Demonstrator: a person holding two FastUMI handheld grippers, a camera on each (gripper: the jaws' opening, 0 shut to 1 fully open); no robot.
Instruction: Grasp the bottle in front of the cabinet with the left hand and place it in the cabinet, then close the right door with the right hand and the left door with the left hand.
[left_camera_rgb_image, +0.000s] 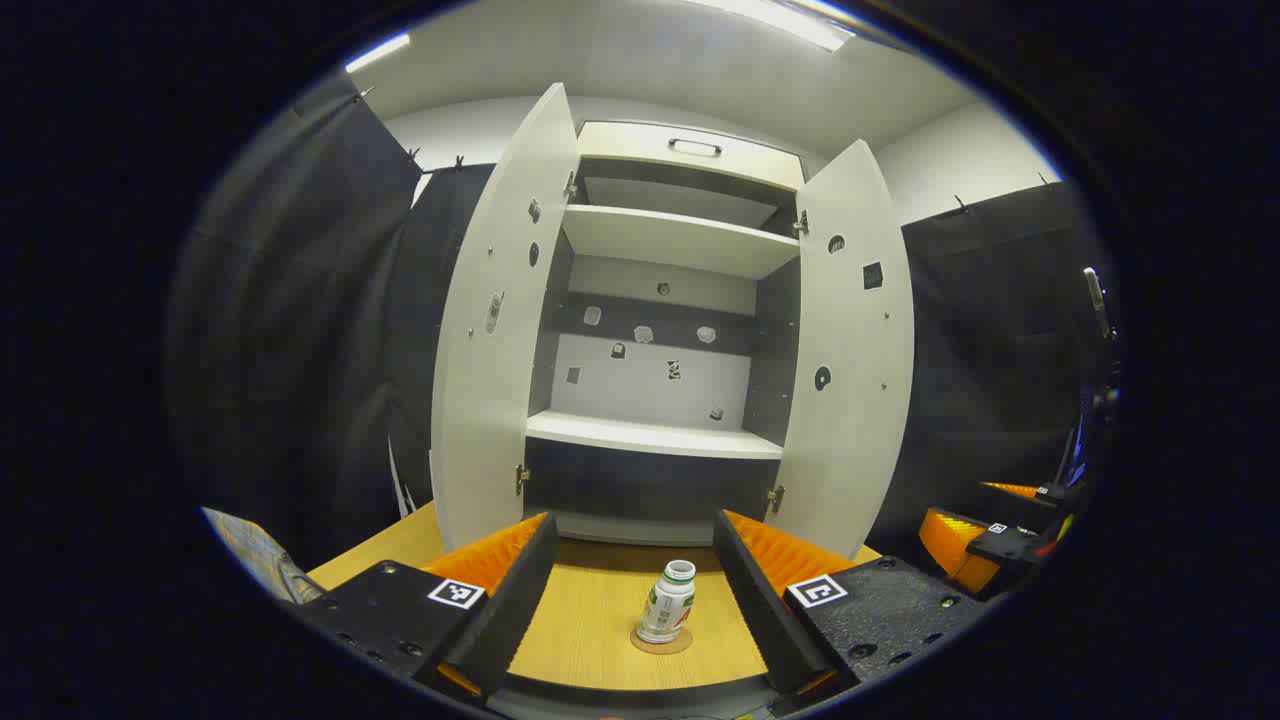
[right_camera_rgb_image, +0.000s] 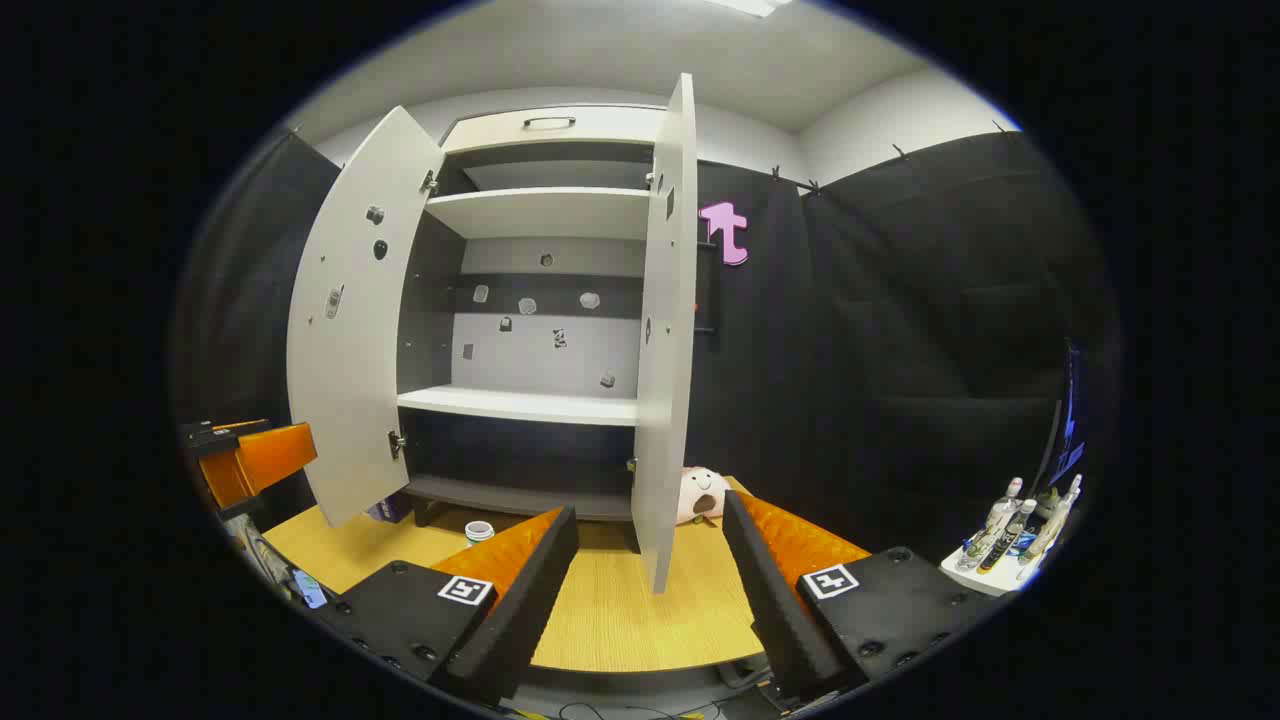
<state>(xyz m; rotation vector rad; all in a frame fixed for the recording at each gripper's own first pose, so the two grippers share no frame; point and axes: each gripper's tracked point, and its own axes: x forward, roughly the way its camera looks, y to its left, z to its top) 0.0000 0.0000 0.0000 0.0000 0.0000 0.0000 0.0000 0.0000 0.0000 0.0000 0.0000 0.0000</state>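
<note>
Both grippers open and empty, bottle upright on the table before the open cabinet.

Nearest in the left gripper view: left gripper (left_camera_rgb_image: 632, 600) spread wide, holding nothing, framing the bottle (left_camera_rgb_image: 668, 602) on a round coaster (left_camera_rgb_image: 661, 642) atop the wooden table (left_camera_rgb_image: 580, 620). Likewise spread and empty, right gripper (right_camera_rgb_image: 648, 585). Beyond, cabinet (left_camera_rgb_image: 655, 436) with left door (left_camera_rgb_image: 495, 330) and right door (left_camera_rgb_image: 850, 350) swung open. Off to the side in the right gripper view, a plush toy (right_camera_rgb_image: 699, 494).

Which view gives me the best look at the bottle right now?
The left gripper view: the bottle stands whole and upright on a round coaster, framed between that gripper's fingers. The right gripper view catches just its cap beyond a finger.
</note>
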